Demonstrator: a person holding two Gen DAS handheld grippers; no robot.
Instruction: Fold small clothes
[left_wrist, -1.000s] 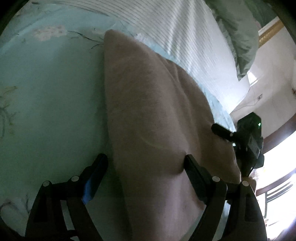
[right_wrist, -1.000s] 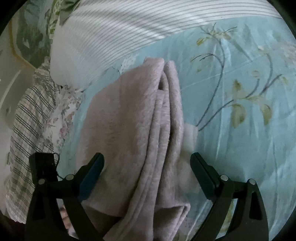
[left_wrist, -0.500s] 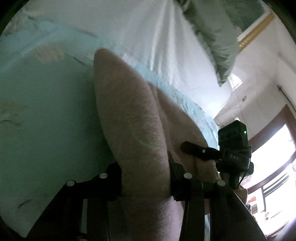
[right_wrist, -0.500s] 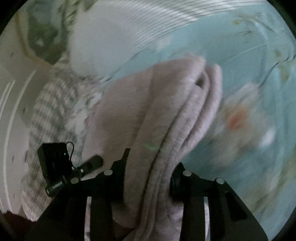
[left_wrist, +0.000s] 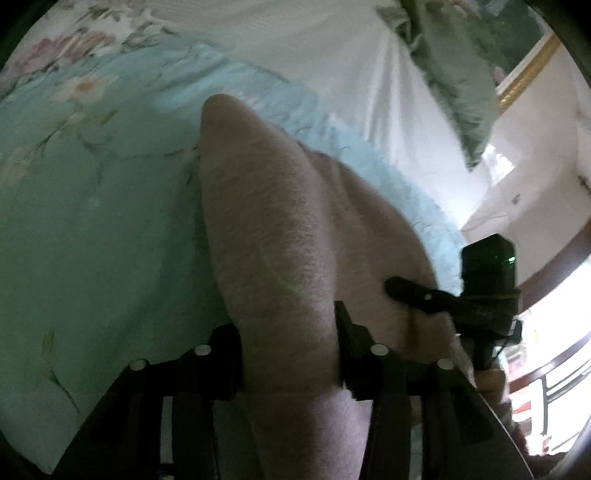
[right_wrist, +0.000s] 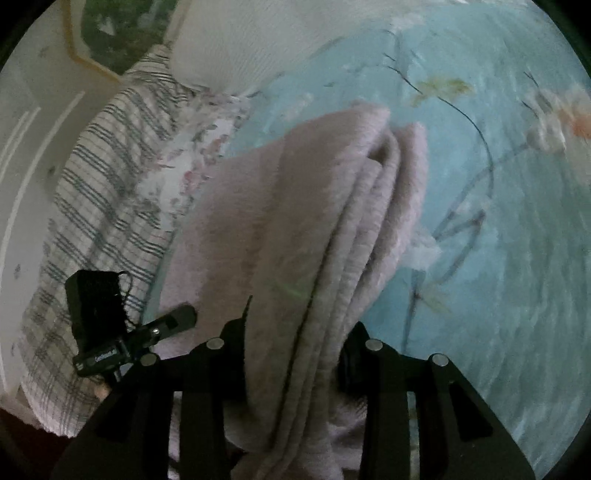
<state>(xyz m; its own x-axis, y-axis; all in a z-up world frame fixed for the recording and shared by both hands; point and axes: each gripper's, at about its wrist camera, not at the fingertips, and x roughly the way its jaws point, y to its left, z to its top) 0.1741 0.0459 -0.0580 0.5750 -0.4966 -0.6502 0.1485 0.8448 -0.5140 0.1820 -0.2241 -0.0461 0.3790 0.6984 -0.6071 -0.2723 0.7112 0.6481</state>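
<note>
Pale blue floral bedsheet (right_wrist: 498, 258) lies beneath a folded, fuzzy mauve-pink garment (right_wrist: 295, 206). Left gripper (left_wrist: 290, 354) pinches one end while its jaws are easing apart; right gripper (right_wrist: 295, 354), likewise widening slightly, clamps the layered other end. Judging by this, the bundle is mid-carry; next, set it flat on the sheet and let go.

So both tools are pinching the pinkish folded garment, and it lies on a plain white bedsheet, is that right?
Not quite: the bedsheet is light blue with a flower print, as the right wrist view shows. Both the left tool and right tool do pinch the pinkish garment.
</note>
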